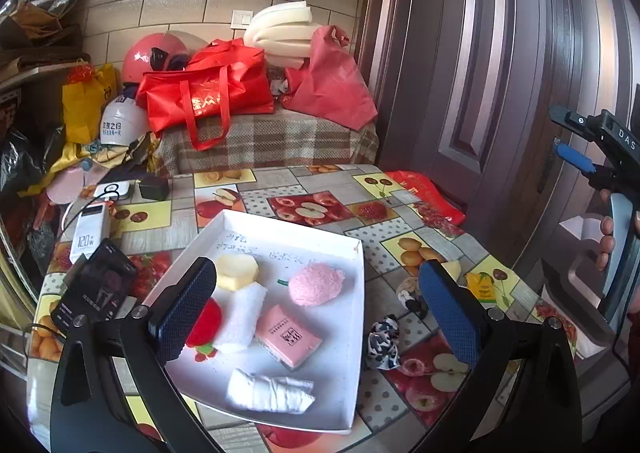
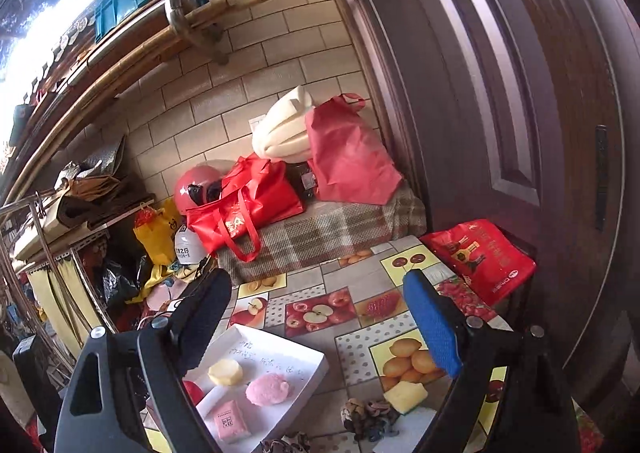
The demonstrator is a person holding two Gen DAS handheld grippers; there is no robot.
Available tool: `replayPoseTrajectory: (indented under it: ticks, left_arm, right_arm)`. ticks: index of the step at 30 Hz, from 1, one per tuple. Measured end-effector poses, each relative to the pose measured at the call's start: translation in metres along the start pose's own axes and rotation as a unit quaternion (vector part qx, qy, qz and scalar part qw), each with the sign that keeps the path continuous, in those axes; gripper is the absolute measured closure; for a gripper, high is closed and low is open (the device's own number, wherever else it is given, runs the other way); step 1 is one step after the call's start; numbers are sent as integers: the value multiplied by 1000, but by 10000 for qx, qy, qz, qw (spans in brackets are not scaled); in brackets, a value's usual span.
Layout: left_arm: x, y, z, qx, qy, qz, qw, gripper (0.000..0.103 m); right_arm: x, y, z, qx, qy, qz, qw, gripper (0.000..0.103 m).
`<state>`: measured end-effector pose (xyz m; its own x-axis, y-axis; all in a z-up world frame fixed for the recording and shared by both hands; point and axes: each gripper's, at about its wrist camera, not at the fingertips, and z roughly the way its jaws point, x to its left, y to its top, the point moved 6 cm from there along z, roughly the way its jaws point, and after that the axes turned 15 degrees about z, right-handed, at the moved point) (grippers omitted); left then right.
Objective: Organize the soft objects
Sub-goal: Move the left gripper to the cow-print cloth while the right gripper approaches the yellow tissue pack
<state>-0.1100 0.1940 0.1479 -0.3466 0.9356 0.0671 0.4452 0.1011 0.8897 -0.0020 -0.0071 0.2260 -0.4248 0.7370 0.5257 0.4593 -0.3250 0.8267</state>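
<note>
The white tray (image 1: 352,333) sits on the fruit-patterned desk (image 1: 304,181) and already holds most of the soft things: a pale yellow sponge (image 1: 236,271), a pink fluffy puff (image 1: 316,285), a rolled white towel (image 1: 240,317), a red plush piece (image 1: 206,323) half hidden behind a finger, a pink packet (image 1: 288,335) and a tied white cloth bundle (image 1: 270,391). Outside the tray, on the desk just to its right, lie a patterned scrunchie (image 1: 383,341), a second darker scrunchie (image 1: 410,293) and another yellow sponge (image 2: 405,396). So the job looks well advanced, with these three strays left to gather, as far as the views show.

The left tool (image 1: 316,313) hangs above the near half of the tray, tilted down at it, its fingers wide apart and nothing between them. The right tool (image 2: 316,333) is held higher and off to the right, aimed over the tray's far corner and the bare desk, its blue-padded fingers likewise spread and empty; the loose sponge lies just below its right finger. In the left view a hand (image 1: 606,241) grips that tool's handle near the door.

Beyond the desk stand red bags (image 1: 208,89), a pink helmet (image 1: 150,55) and a power bank (image 1: 90,231).
</note>
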Motion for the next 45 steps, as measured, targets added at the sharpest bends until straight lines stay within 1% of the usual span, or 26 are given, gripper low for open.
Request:
replayPoseTrajectory:
  ticks: [1,3,6,8,10,11,15,18,21,23,26,28,30,32,35,36,37,38,39,40,42,44,45]
  left_arm:
    - [-2,-1,-1,36,-82,-73,9999,1]
    - [-5,-2,-4,41,-126,-91,9999,1]
    - [-16,-7,-1,247,-237,184,9992,1]
    - [-29,-13,8,455,-456,341,9973,1]
    - [-48,-21,20,677,-820,498,9931,1]
    - [-58,-25,26,790,-943,623,9904,1]
    - [-93,-35,62,1182,-1274,1100,9786,1]
    - [-111,-33,87,1243,-1696,1178,9705,1]
    - [-123,-26,113,1294,-1917,1171,9658,1]
    - [-128,-26,134,1447,-1981,1101,9632,1]
    - [-139,-32,164,1813,-2043,1112,9555,1]
    - [-144,-40,178,2066,-1895,1242,9518,1]
    - [-144,-51,189,2392,-1715,1207,9481,1]
    - [-149,-66,193,2668,-1814,1017,9411,1]
    - [-168,-91,188,3048,-1990,918,9269,1]
    - [-175,-94,181,3038,-1962,989,9271,1]
    - [-187,-99,173,3109,-2327,827,9178,1]
    - [-199,-103,162,3152,-2758,581,9062,1]
    - [-207,-103,151,3089,-2936,509,9032,1]
    - [-211,-100,140,2979,-2900,616,9074,1]
    - [-206,-86,121,2652,-2685,843,9222,1]
    - [-191,-72,106,2344,-2404,937,9373,1]
    - [-183,-68,101,2280,-2318,946,9409,1]
  right_arm:
    - [-8,1,-11,-120,-90,43,9999,15]
    - [-21,5,-31,-357,-258,117,9990,15]
    - [-43,11,-47,-486,-476,312,9972,14]
    - [-58,13,-54,-489,-627,484,9957,14]
    - [-68,10,-59,-471,-766,555,9944,14]
    - [-73,8,-60,-423,-795,561,9944,14]
    - [-88,-1,-67,-158,-943,428,9945,14]
    - [-99,0,-71,-40,-996,346,9944,14]
    - [-114,3,-79,-31,-1046,304,9940,14]
    - [-125,5,-81,-1,-1083,325,9936,14]
    - [-144,7,-82,25,-1172,442,9921,14]
    - [-158,9,-82,40,-1211,573,9910,14]
    - [-171,10,-80,44,-1241,720,9896,14]
    - [-179,10,-76,71,-1234,851,9887,14]
    - [-185,9,-64,180,-1161,964,9884,14]
    - [-185,7,-59,228,-1137,966,9886,14]
    - [-184,4,-54,296,-1108,958,9888,14]
    - [-183,1,-48,390,-1073,946,9889,14]
    - [-183,-3,-42,502,-1033,933,9890,14]
    - [-182,-8,-35,628,-1002,920,9887,14]
    - [-183,-19,-21,886,-1009,890,9869,14]
    - [-186,-29,-11,1103,-1045,922,9841,14]
    - [-188,-34,-7,1186,-1037,961,9828,14]
